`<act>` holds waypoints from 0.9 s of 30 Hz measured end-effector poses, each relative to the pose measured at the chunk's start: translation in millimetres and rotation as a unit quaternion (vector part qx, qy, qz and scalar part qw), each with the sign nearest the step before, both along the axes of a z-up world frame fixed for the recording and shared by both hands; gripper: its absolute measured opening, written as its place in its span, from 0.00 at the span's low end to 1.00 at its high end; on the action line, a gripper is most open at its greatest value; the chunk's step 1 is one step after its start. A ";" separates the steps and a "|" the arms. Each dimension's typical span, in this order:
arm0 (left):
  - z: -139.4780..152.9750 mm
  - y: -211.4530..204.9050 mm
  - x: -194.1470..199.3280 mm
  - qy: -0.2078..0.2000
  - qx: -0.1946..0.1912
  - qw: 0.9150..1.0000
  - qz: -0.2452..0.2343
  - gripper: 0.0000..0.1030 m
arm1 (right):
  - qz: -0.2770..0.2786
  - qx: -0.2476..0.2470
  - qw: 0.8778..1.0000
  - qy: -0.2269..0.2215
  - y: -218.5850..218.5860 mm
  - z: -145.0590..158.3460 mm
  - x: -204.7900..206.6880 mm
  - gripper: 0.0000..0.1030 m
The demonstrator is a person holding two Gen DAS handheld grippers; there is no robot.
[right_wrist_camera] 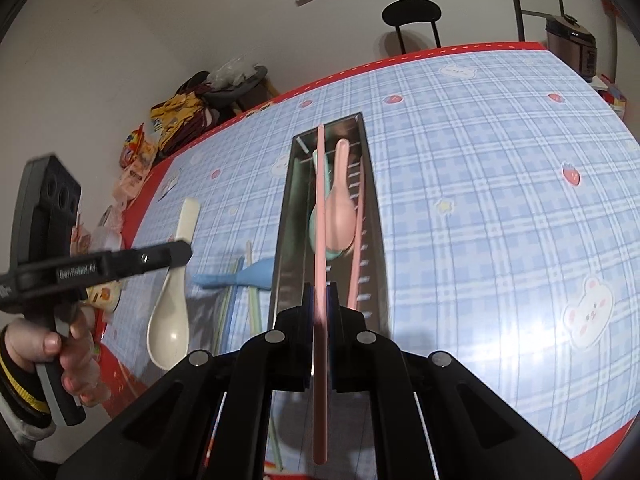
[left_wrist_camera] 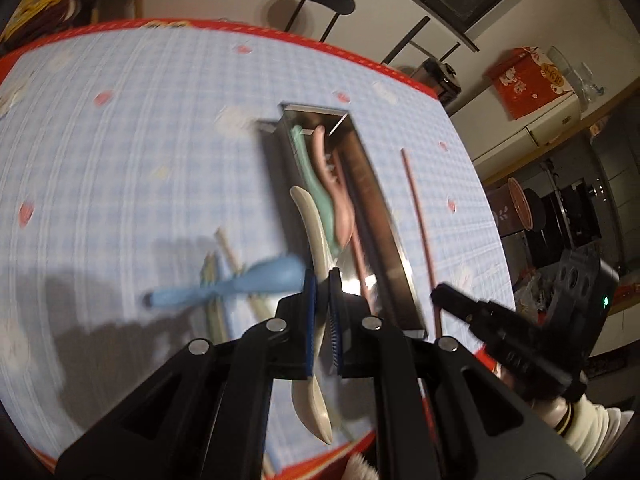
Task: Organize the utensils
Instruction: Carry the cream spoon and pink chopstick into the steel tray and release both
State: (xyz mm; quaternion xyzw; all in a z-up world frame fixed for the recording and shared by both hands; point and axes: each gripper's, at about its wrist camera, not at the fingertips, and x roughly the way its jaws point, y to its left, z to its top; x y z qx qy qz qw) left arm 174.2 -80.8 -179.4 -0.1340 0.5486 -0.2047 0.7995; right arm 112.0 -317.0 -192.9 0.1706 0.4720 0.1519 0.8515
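The right gripper (right_wrist_camera: 320, 300) had its jaws nearly closed on a pink chopstick (right_wrist_camera: 321, 216), held lengthwise over the metal tray (right_wrist_camera: 285, 216). To seat it well, it should probably be kept parallel to the tray's long walls and lowered at the 12 o'clock end first, beside the pink spoon (right_wrist_camera: 340, 216). The left gripper (left_wrist_camera: 322, 296) pinched a cream spoon (left_wrist_camera: 310, 216) mid-handle, jaws almost shut, above the table (left_wrist_camera: 120, 140) at the tray's 9 o'clock side. A blue spoon (left_wrist_camera: 248, 280) lay on the table.

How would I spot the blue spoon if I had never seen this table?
Find the long metal tray in the middle of the checked tablecloth. Just left of it, outside, the blue spoon lies across some pale chopsticks. The other spoons are pink, green or cream.
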 end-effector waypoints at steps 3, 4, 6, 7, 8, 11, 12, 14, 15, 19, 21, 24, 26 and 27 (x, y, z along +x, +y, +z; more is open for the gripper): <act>-1.1 -18.9 28.8 -0.002 -0.001 1.000 -0.005 0.10 | -0.004 -0.006 1.000 0.004 1.9 -2.0 14.2 0.06; -2.0 -26.3 39.8 -0.002 -0.002 1.000 -0.007 0.10 | -0.003 -0.008 1.000 0.005 4.1 -2.7 18.7 0.06; -4.4 -38.7 57.0 -0.005 0.003 1.000 -0.010 0.10 | 0.001 -0.019 1.000 0.009 9.5 -5.0 28.8 0.06; -6.9 -46.2 66.4 -0.005 0.007 1.000 -0.011 0.10 | 0.002 -0.023 1.000 0.010 11.1 -6.4 31.6 0.06; -9.0 -51.4 73.1 -0.005 0.011 1.000 -0.011 0.10 | 0.003 -0.026 1.000 0.012 12.4 -7.7 34.5 0.06; -16.5 -60.1 94.3 -0.001 0.018 1.000 -0.008 0.10 | 0.002 -0.039 0.999 0.019 16.3 -12.0 44.6 0.06; -18.7 -62.4 100.3 0.000 0.022 1.000 -0.007 0.10 | -0.001 -0.042 0.999 0.021 16.4 -13.7 47.9 0.06; -24.8 -65.1 111.6 0.004 0.028 1.000 -0.004 0.10 | -0.002 -0.050 0.998 0.027 17.1 -17.4 53.2 0.06; -27.8 -63.6 112.7 0.005 0.028 1.000 -0.002 0.10 | -0.002 -0.053 0.998 0.029 17.7 -18.4 54.2 0.06; -35.9 -62.1 123.3 0.009 0.019 1.000 0.008 0.10 | 0.000 -0.064 0.997 0.035 21.7 -23.3 60.4 0.06; -39.6 -63.7 126.6 0.012 0.017 1.000 0.007 0.10 | -0.002 -0.067 0.997 0.038 22.1 -25.7 62.0 0.06; -43.7 -65.7 130.8 0.013 0.018 1.000 0.009 0.11 | -0.005 -0.067 0.997 0.043 20.8 -27.9 62.6 0.06; -45.3 -68.4 133.1 0.012 0.019 1.000 0.007 0.11 | -0.006 -0.067 0.997 0.045 20.5 -28.7 63.0 0.06; -45.9 -69.7 133.7 0.012 0.021 1.000 0.005 0.11 | -0.006 -0.068 0.997 0.045 20.7 -29.0 62.9 0.06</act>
